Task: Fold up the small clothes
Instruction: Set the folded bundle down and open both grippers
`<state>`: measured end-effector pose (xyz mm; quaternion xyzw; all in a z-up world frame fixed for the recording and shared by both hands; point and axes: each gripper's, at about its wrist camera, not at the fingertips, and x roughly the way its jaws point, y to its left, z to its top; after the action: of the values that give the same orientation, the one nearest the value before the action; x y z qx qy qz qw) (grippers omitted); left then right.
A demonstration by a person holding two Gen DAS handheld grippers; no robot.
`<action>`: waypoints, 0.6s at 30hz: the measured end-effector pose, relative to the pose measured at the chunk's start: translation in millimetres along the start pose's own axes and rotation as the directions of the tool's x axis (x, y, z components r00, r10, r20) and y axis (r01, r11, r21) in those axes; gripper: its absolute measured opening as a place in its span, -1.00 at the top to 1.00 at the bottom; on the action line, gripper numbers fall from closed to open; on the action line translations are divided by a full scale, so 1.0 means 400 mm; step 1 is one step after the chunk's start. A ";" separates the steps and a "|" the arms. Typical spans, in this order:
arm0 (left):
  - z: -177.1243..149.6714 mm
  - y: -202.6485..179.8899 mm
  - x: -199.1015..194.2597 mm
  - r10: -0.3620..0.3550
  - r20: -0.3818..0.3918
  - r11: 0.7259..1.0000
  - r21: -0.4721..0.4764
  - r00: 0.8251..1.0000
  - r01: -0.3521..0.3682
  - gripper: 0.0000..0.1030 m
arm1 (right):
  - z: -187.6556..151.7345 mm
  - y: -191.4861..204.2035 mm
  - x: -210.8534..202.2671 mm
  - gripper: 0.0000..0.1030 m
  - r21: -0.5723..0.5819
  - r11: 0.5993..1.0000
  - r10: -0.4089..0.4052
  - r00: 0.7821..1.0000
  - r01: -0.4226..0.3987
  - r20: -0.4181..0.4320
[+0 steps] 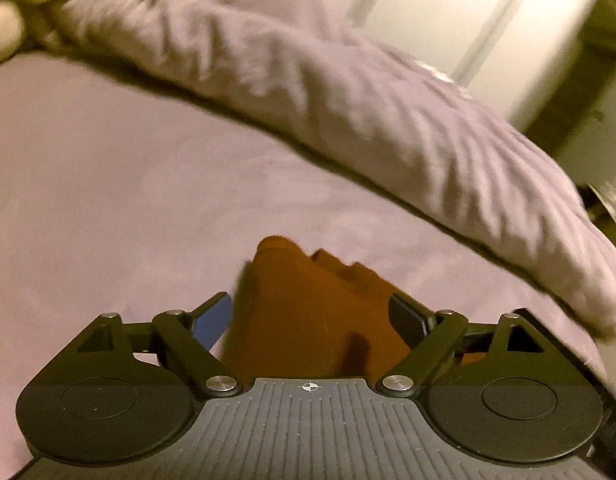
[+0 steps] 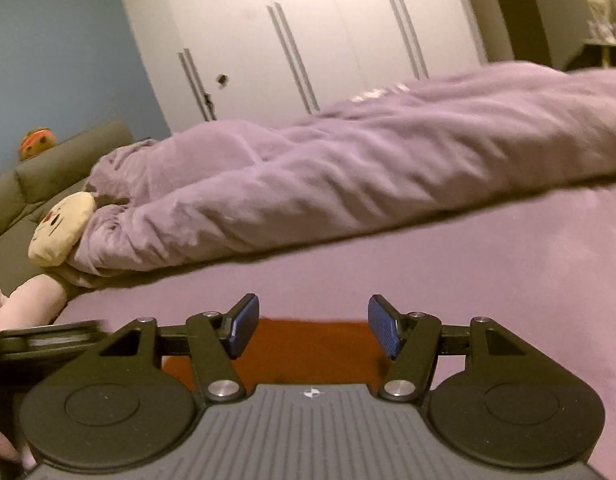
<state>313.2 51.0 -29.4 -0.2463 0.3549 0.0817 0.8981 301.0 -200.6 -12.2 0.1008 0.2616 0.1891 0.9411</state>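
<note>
A rust-brown small garment (image 1: 308, 312) lies on the lilac bed sheet (image 1: 108, 200), bunched into folds. My left gripper (image 1: 312, 316) is open, its blue-padded fingers on either side of the cloth, just above it. In the right wrist view the same garment (image 2: 308, 348) lies flat under my right gripper (image 2: 314, 328), which is open with its jaws wide apart over the cloth's far edge. Neither gripper holds anything. The cloth's near part is hidden behind both gripper bodies.
A rolled lilac duvet (image 2: 348, 184) lies across the bed beyond the garment. A cream plush toy (image 2: 62, 228) and a pink one (image 2: 24, 304) sit at the bed's left end by a grey sofa (image 2: 36, 184). White wardrobe doors (image 2: 308, 40) stand behind.
</note>
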 end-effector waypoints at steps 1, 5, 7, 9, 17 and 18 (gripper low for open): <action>-0.007 -0.007 0.024 0.024 0.009 1.000 0.010 1.000 -0.024 -0.81 | -0.004 0.021 0.026 -0.19 -0.040 0.999 -0.008 1.000 0.009 0.006; -0.063 0.003 0.090 0.143 0.040 0.979 0.138 0.989 -0.148 -0.84 | -0.059 0.059 0.104 -0.24 -0.224 0.973 -0.064 0.998 0.064 0.011; -0.086 0.024 0.110 0.161 0.064 0.979 0.114 0.985 -0.168 -0.87 | -0.077 0.039 0.128 -0.24 -0.247 0.963 -0.110 0.994 0.109 0.012; -0.097 0.029 0.116 0.166 0.091 0.979 0.107 0.982 -0.175 -0.88 | -0.085 -0.007 0.142 -0.26 -0.171 0.977 -0.127 0.992 0.125 0.001; -0.069 0.057 0.094 0.115 0.001 0.992 0.046 0.993 -0.114 -0.90 | -0.087 -0.044 0.185 -0.42 -0.102 0.980 -0.182 0.980 0.173 -0.086; -0.068 0.070 0.063 0.082 -0.013 0.996 0.027 0.997 -0.082 -0.91 | -0.078 -0.040 0.165 -0.46 -0.098 0.981 -0.179 0.980 0.170 -0.087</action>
<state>306.4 60.9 -74.2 -0.2201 0.3719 0.1119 0.8948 341.3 -185.3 -73.1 0.0260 0.3052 0.1219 0.9441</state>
